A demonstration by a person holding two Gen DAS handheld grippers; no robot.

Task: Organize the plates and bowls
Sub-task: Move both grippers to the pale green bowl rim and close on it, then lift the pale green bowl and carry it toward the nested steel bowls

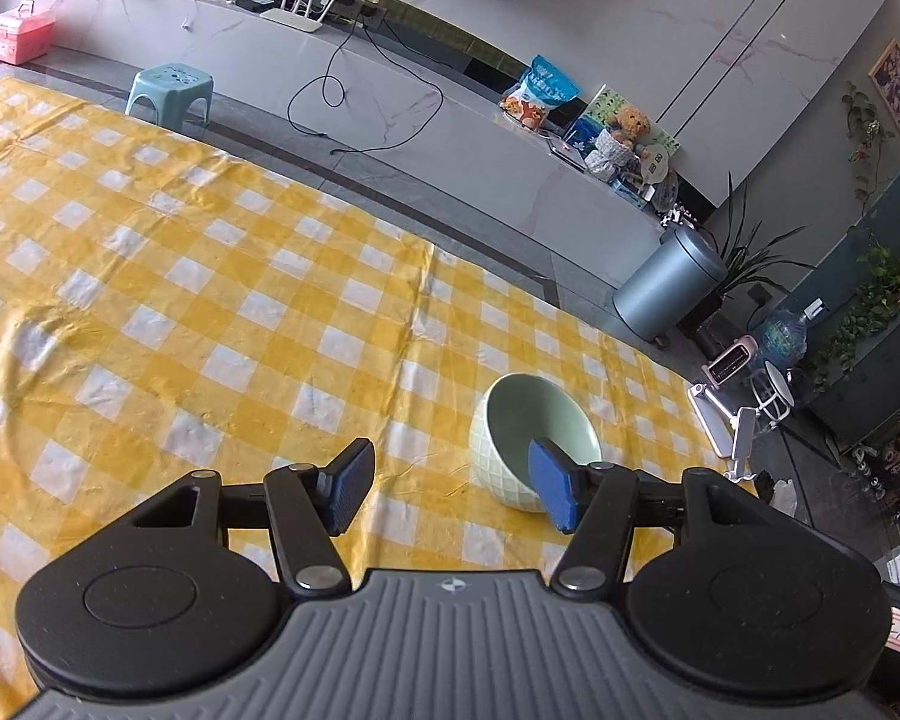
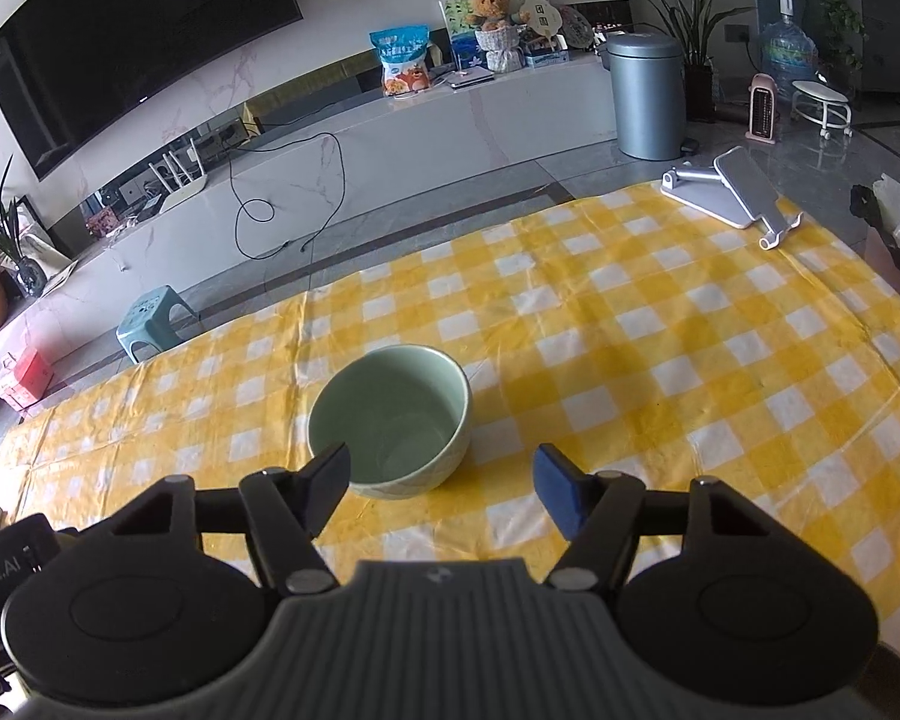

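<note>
Left gripper [image 1: 453,483]: fingers wide, bowl [image 1: 513,456] behind the right fingertip. Right gripper [image 2: 441,489]: fingers wide, bowl [image 2: 390,420] behind the left fingertip; only this view shows the phone stand [image 2: 729,192].

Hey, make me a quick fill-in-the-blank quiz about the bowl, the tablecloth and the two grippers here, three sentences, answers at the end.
1. The green bowl stands upright on a checked tablecloth of white and ____.
2. The inside of the bowl is ____.
3. The left gripper and right gripper both have their jaws ____, holding nothing.

Missing words: yellow; empty; open
</note>
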